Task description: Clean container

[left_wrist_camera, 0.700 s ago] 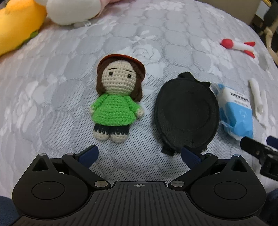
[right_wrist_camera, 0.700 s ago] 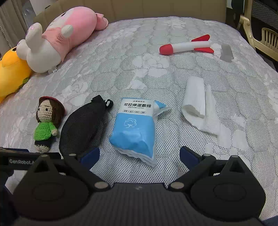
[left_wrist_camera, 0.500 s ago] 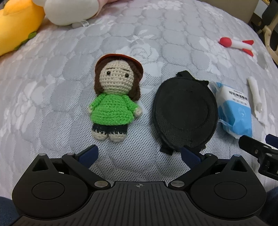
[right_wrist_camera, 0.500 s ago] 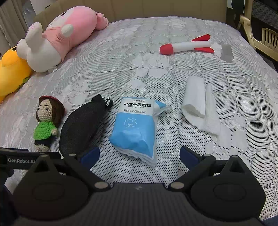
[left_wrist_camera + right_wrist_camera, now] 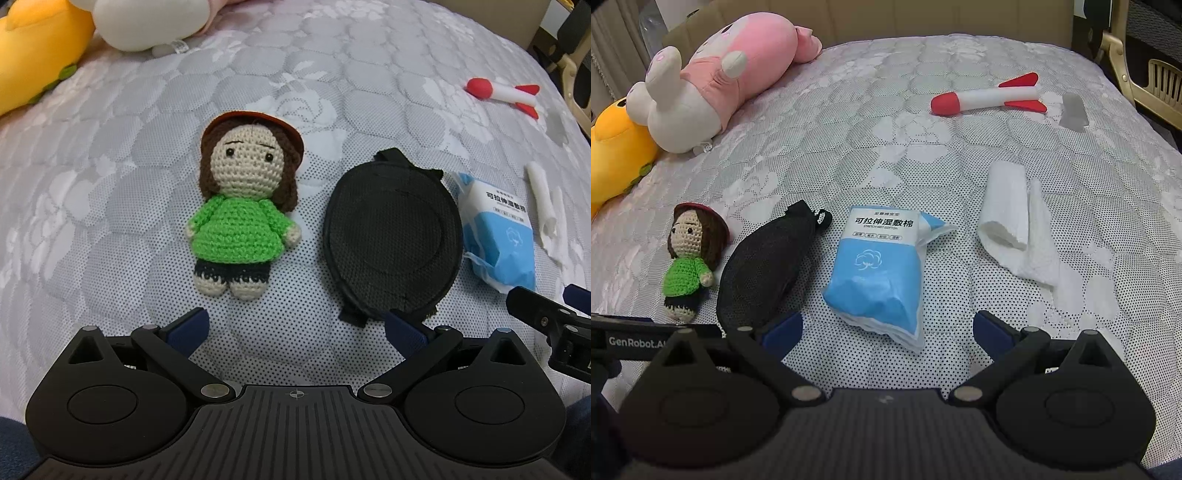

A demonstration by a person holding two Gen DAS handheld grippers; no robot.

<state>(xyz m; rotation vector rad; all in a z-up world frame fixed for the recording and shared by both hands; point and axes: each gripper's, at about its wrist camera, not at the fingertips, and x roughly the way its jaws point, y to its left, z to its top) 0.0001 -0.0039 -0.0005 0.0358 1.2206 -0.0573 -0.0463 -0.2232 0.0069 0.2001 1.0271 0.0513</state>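
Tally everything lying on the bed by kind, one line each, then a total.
Plush toys: 2, pink and yellow
Crochet doll: 1
Black mesh pouch: 1
Blue cotton-pad pack: 1
White cloth: 1
Toy rocket: 1
Small clear piece: 1
Total: 8

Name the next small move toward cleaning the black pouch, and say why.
Probably lower the right claw onto the blue cotton-pad pack: both claws are open and empty, the pack lies just ahead between its fingers, and the black mesh pouch lies untouched beside it.
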